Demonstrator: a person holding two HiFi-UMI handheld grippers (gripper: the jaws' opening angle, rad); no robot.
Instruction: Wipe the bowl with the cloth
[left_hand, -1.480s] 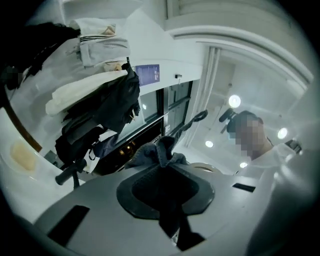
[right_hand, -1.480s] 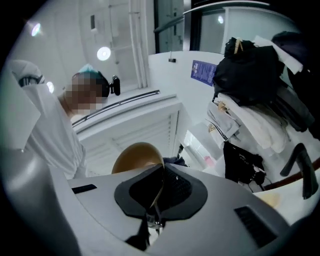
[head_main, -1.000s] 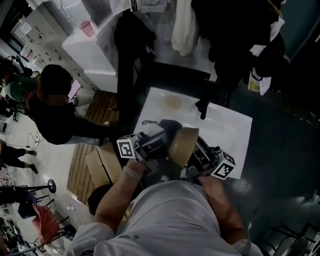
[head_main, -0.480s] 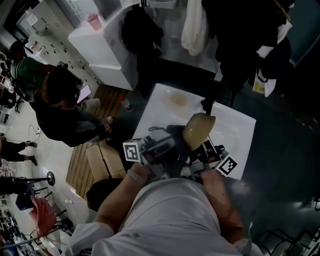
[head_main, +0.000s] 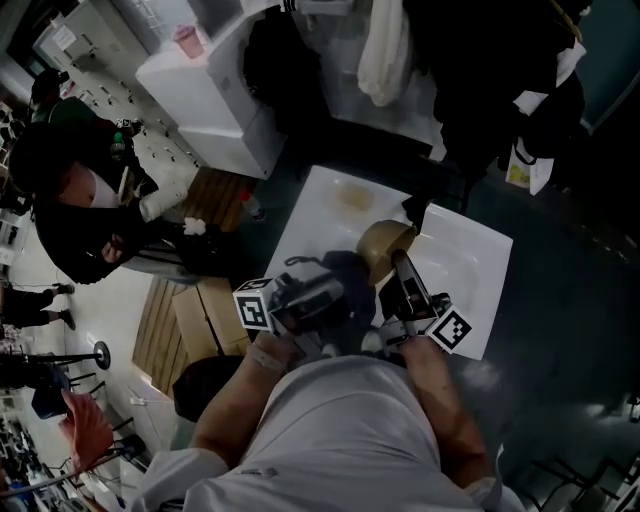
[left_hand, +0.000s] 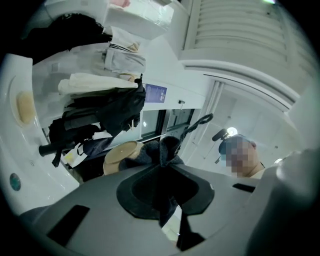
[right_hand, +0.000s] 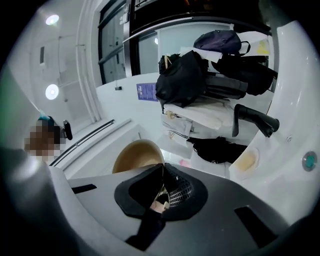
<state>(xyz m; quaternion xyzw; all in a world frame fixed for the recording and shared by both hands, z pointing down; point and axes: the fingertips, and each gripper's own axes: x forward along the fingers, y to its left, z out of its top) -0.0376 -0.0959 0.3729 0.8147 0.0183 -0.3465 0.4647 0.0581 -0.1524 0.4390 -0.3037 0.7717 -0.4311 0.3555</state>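
Note:
In the head view a tan bowl (head_main: 385, 243) hangs tilted over the white sink (head_main: 475, 262). My right gripper (head_main: 398, 262) is shut on its rim. In the right gripper view the bowl (right_hand: 137, 155) shows its inside just past the shut jaws (right_hand: 161, 176). My left gripper (head_main: 335, 287) is shut on a dark cloth (head_main: 342, 268) right beside the bowl. In the left gripper view the cloth (left_hand: 164, 149) bunches out of the shut jaws and lies against the bowl (left_hand: 119, 156). Whether the cloth reaches inside the bowl is hidden.
A black tap (head_main: 413, 213) stands at the sink's far side, with a yellowish soap mark (head_main: 352, 198) beside it. Dark bags and clothes (head_main: 470, 70) hang behind. A seated person (head_main: 70, 205) and a cardboard box (head_main: 205, 320) are on the left.
The bowl has moved away from me toward the tap and turned, held in the right gripper. The left gripper with the cloth has followed it. The person on the left has shifted.

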